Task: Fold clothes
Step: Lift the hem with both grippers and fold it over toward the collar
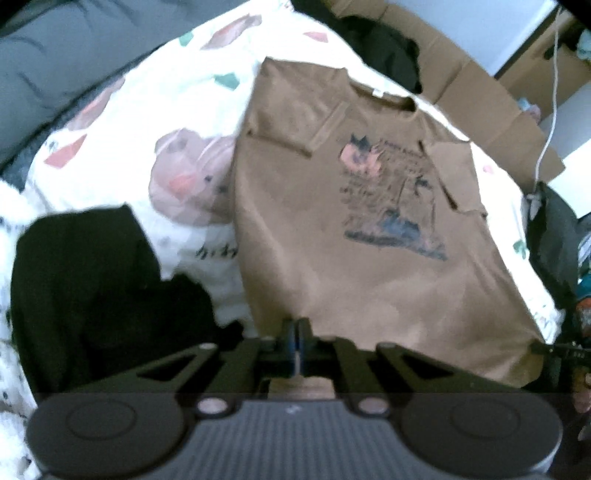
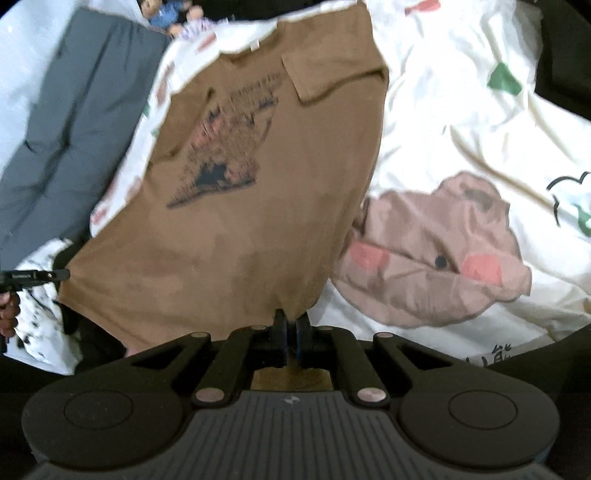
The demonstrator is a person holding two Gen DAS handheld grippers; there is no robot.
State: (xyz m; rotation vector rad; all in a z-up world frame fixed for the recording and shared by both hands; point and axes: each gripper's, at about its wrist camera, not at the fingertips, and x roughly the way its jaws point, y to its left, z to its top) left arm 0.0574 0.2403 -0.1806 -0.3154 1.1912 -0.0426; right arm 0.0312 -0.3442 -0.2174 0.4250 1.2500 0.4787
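A brown T-shirt [image 1: 332,229] with a dark and pink print lies face up on a white patterned bedcover [image 1: 147,110], both sleeves folded in over the chest. My left gripper [image 1: 297,326] is shut on the near left corner of its hem, which is raised off the bed. My right gripper [image 2: 291,321] is shut on the near right corner of the T-shirt [image 2: 240,221]. Each gripper shows at the edge of the other's view: the right gripper [image 1: 554,349] and the left gripper [image 2: 44,276], each at its hem corner.
A black garment [image 1: 92,280] lies left of the shirt. Cardboard boxes [image 1: 480,85] and a white cable [image 1: 550,122] stand beyond the bed's far right side. A grey padded cushion [image 2: 62,122] runs along the bed's far left, with a doll [image 2: 166,16] at the head.
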